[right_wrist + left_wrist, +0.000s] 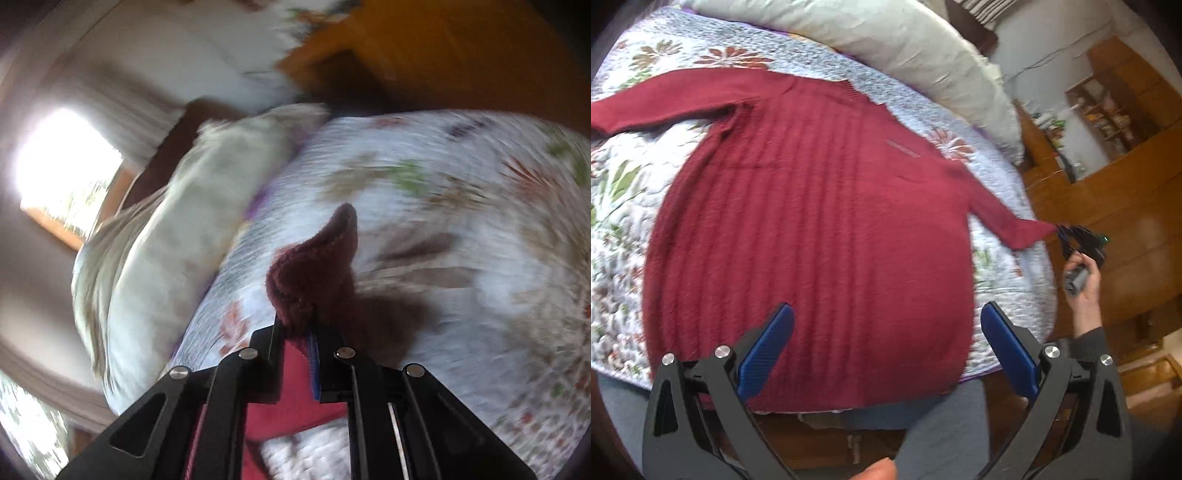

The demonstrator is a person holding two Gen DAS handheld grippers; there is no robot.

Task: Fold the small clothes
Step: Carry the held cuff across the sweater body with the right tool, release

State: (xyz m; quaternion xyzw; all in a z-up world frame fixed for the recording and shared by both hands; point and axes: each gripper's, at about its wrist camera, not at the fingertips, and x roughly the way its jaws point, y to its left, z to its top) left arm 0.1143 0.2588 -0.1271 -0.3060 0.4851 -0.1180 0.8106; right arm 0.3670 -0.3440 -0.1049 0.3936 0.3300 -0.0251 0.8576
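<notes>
Left gripper (886, 332): black angular arms, blue ribbed finger pads (768, 347), round silver screws at the joints. Right gripper (297, 328): same black frame, silver screws, blue pad edge. Person's right hand (1086, 291) wears a dark grey sleeve (1093, 343).

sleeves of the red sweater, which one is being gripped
The sleeve stretched toward the bed's edge: the right gripper is shut on its cuff. The other sleeve lies loose on the quilt; the left gripper is open.
</notes>
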